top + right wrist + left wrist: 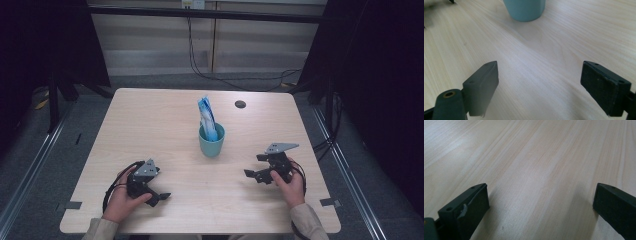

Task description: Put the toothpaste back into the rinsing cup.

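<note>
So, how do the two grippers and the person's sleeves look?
Both grippers, left gripper and right gripper, are black with two blocky jaws. Each carries a grey three-cornered plate on top and trails a black cable. The sleeves are beige.

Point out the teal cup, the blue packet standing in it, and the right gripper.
teal cup (211, 145): high view, on its outer wall.
blue packet (206, 114): high view, on the part sticking up above the rim.
right gripper (254, 165): high view, midway between its open fingertips.
</note>
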Tool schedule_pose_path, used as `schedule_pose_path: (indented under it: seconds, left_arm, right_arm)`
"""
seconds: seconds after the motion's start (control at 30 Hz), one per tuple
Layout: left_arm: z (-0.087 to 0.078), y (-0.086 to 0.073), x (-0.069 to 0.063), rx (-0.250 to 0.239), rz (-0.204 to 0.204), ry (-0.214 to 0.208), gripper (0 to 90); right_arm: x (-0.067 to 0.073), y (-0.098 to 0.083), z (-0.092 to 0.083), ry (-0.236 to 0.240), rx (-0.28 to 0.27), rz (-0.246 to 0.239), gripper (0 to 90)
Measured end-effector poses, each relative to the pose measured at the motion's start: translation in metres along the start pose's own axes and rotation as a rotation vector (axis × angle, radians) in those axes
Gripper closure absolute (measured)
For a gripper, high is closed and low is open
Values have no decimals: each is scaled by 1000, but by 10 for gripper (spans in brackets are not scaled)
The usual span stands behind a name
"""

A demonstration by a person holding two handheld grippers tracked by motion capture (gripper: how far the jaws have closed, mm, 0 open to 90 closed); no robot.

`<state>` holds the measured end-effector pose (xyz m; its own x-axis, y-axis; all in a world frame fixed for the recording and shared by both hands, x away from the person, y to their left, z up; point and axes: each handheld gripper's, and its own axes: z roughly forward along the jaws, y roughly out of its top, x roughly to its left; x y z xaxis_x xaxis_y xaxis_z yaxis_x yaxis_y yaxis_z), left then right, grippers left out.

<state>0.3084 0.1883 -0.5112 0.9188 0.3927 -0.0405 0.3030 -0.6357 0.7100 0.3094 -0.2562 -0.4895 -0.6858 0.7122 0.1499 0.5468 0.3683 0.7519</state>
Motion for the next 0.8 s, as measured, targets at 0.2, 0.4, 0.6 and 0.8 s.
schedule_pose_path:
  seconds: [0.2, 0.4, 0.6, 0.8]
  left_arm:
    - [0, 0, 0, 2, 1, 1, 0]
    - [0, 0, 0, 2, 2, 1, 0]
    - [0, 0, 0, 0, 0, 0, 0]
    - [0, 0, 0, 0, 0, 0, 0]
  right_arm:
    - [0, -8, 3, -8, 21, -3, 149]
    - [2, -14, 8, -33, 58, -19, 150]
    - [2, -18, 9, -51, 61, -38, 153]
    - [4, -19, 10, -72, 74, -63, 152]
